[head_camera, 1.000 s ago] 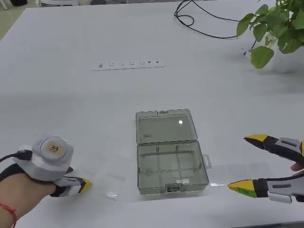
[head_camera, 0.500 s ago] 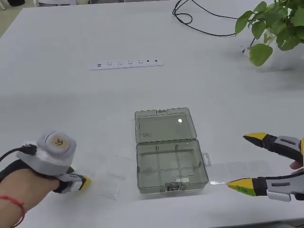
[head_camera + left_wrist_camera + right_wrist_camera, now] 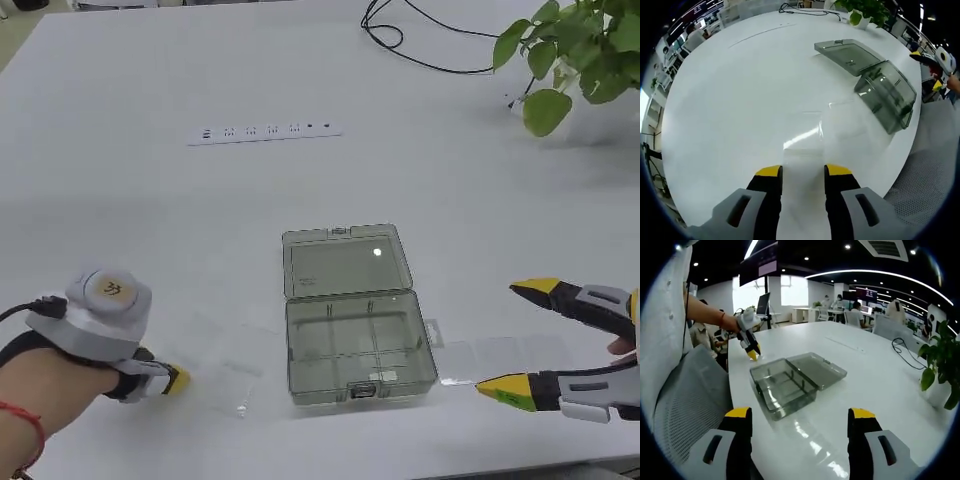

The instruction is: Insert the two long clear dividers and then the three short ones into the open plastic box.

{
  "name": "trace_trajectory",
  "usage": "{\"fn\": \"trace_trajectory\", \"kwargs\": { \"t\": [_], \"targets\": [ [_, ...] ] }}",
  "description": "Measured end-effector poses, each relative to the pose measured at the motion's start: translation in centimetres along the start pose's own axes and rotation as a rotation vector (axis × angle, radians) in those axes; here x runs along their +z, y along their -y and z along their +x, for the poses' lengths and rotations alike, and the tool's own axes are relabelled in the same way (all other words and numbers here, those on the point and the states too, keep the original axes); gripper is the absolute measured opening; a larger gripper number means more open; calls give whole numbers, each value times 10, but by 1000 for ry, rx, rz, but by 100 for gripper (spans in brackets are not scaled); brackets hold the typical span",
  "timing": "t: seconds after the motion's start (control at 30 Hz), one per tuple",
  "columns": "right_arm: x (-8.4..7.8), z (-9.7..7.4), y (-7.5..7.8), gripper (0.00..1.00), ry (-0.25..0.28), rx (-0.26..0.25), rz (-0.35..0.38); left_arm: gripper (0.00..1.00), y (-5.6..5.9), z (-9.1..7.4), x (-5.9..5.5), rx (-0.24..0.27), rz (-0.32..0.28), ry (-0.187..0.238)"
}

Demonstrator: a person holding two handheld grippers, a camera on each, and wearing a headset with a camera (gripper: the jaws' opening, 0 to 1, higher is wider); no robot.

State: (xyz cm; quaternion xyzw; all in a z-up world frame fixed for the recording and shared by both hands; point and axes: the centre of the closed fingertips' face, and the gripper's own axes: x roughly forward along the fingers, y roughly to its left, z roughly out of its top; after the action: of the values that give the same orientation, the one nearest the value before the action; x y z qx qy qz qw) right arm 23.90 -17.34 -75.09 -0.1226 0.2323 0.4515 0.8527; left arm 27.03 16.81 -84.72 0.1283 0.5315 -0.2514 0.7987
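Clear plastic dividers (image 3: pixel 232 372) lie flat on the white tabletop (image 3: pixel 150 220) beside the open smoky box (image 3: pixel 330 390). The left gripper (image 3: pixel 804 172), jaws slightly parted and empty, points at them. The right gripper (image 3: pixel 505 340), jaws wide and empty, flanks another divider (image 3: pixel 480 358), seemingly ready to grasp it.

Left tongs (image 3: pixel 801 172) low, jaws narrowly parted — right tongs (image 3: pixel 515 338) level, jaws spread wide, empty
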Motion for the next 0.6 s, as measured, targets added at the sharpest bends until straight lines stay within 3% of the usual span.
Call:
{"fn": "trace_trajectory", "kwargs": {
  "t": [0.6],
  "targets": [
    [4,3,-2,78,0,8,-11,31,6,-7,-1,-48,-93,59]
  ]
}}
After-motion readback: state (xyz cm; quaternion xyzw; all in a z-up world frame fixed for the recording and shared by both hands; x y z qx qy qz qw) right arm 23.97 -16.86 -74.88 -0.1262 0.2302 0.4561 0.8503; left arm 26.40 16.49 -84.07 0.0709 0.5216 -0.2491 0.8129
